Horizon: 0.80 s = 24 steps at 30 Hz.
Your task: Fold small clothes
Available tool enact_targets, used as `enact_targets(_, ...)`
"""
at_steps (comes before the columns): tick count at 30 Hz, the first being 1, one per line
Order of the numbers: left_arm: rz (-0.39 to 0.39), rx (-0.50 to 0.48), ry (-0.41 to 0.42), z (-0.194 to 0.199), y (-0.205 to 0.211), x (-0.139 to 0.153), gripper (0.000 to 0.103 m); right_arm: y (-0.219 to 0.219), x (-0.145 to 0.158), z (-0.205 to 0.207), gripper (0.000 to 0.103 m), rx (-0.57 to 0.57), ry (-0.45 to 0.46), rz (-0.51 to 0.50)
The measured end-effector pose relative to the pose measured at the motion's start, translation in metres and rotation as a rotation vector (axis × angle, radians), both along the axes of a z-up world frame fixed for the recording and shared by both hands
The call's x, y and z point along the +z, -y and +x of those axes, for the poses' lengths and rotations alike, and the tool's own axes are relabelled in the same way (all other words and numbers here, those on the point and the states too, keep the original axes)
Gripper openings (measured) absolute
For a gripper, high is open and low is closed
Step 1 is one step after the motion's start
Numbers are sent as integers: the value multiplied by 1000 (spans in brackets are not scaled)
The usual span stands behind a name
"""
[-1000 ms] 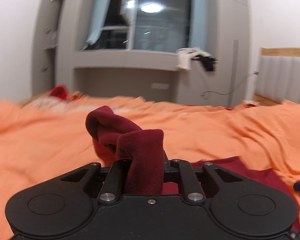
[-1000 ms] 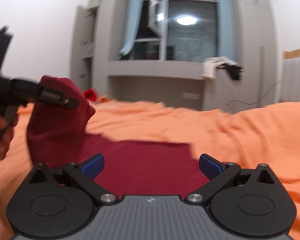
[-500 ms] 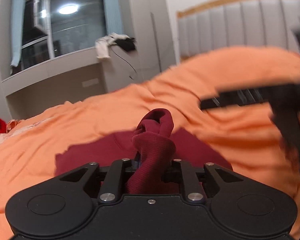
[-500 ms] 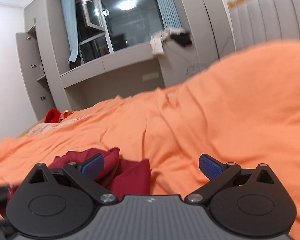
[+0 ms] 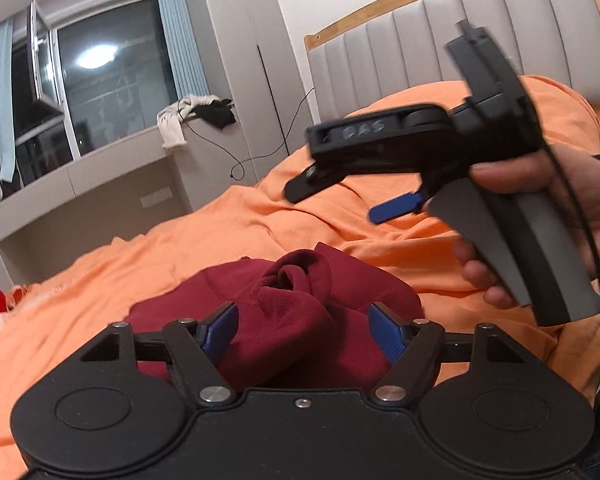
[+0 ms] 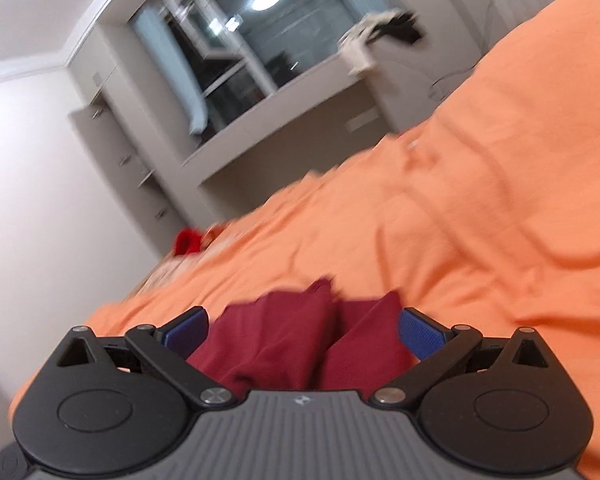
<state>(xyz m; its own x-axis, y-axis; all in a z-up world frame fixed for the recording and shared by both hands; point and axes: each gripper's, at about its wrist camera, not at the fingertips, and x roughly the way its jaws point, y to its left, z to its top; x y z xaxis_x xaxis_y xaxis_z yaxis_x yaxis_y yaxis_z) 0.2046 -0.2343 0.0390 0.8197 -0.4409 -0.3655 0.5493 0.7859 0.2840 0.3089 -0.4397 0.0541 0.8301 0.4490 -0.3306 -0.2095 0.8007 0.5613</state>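
Your orange bedspread [image 5: 100,280] covers the bed and fills most of both views, with the padded headboard [image 5: 440,40] behind it in the left wrist view. On the bedspread lies the dark red garment [image 5: 300,320], bunched into a loose mound with a rolled tube of cloth on top.

Your left gripper [image 5: 302,330] sits low over that mound. Its jaws are opening and already stand wide; the cloth rises between the blue pads [image 5: 220,330], which no longer press on it, so the garment is released.

Your right gripper [image 6: 302,332] has its jaws spread wide too, and the garment's folded edge lies between them in its own view, not pinched. In the left wrist view your right hand [image 5: 560,216] holds that gripper tilted above the bedspread, to the right of the mound.

A second ago your left jaws were clenched on a lifted wad of the red cloth, with the window straight ahead. Since then both views have rolled and swung toward the headboard, and the wad has slumped onto the rest of the garment.
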Motion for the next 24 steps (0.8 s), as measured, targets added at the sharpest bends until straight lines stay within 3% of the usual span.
enact_targets(3,10,-2,16,-1,1,2,67,-2,-6,9,103,19,-14,39)
enact_targets(5,18,3,14,0,2,2,50,-2,-7,12,103,-20,-19,53)
enact_targets(6,22,5,12,1,2,2,46,-1,-7,14,103,-45,-42,56)
enact_targets(10,16,-5,-9,1,3,1,22,1,-11,23,87,-53,-84,99)
enact_targets(12,17,-3,-4,1,4,0,18,-2,-15,30,79,-69,-113,74)
enact_targets(14,21,-1,4,-1,6,-1,16,-5,-21,37,58,-63,-141,55)
enact_targets(15,21,0,5,-1,7,-1,16,-8,-24,39,53,-54,-155,51)
enact_targets(17,18,3,4,1,6,0,14,-13,-29,43,29,-35,-170,38)
enact_targets(20,7,5,8,0,5,1,13,-17,-25,39,7,-34,-142,26)
enact_targets(24,-32,9,26,-2,3,3,11,-16,4,20,6,-52,1,-17)
